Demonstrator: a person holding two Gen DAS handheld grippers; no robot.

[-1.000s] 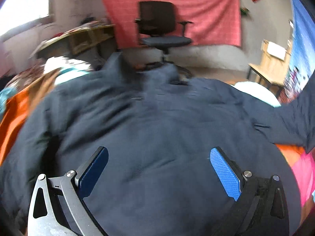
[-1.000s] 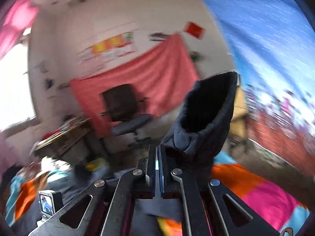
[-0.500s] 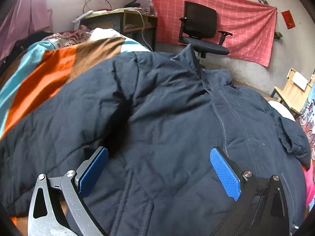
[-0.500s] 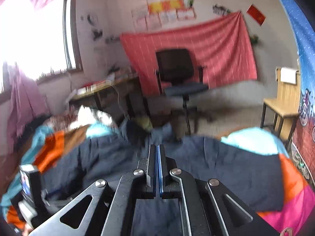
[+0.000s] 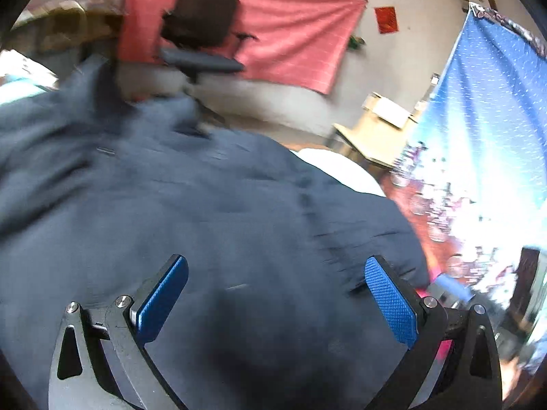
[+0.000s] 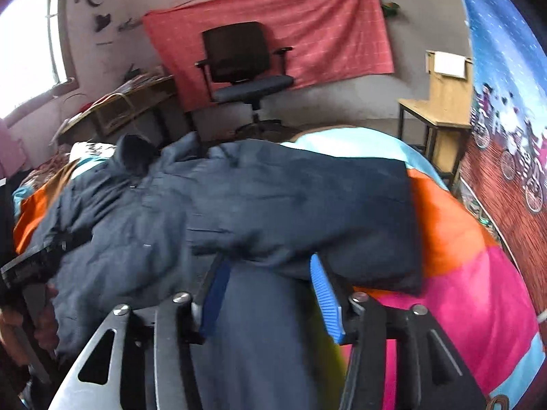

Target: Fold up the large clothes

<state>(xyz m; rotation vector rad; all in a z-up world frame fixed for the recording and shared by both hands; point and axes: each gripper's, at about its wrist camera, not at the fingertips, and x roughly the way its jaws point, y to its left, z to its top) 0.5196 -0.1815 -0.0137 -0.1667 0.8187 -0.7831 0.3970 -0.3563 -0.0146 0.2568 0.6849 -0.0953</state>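
Jaws of the left gripper point(image 5: 276, 290) stand wide apart in the left wrist view, released, with nothing between the blue pads point(image 5: 389, 302). Below and ahead of them the dark navy jacket point(image 5: 212, 212) fills most of the picture (heavily smeared by motion blur, so seams and folds are hard to read). Beyond the jacket a black office chair point(image 5: 201, 30) stands before a red cloth point(image 5: 290, 30) hung on the wall, and a blue patterned hanging point(image 5: 495, 109) covers the right side.

From the right wrist view, the right gripper point(image 6: 266, 294) has its jaws parted, and a fold of the jacket point(image 6: 273, 198) runs down between them; whether either pad presses on the cloth I cannot tell. The jacket lies spread on a bed whose cover point(image 6: 458, 263) is striped in orange, pink and pale blue, its collar end toward the far left and one sleeve laid across the body toward the right. Behind the bed are the office chair point(image 6: 242, 61), a cluttered worktop point(image 6: 126, 102) at the left, and a wooden chair point(image 6: 441, 102) at the right.
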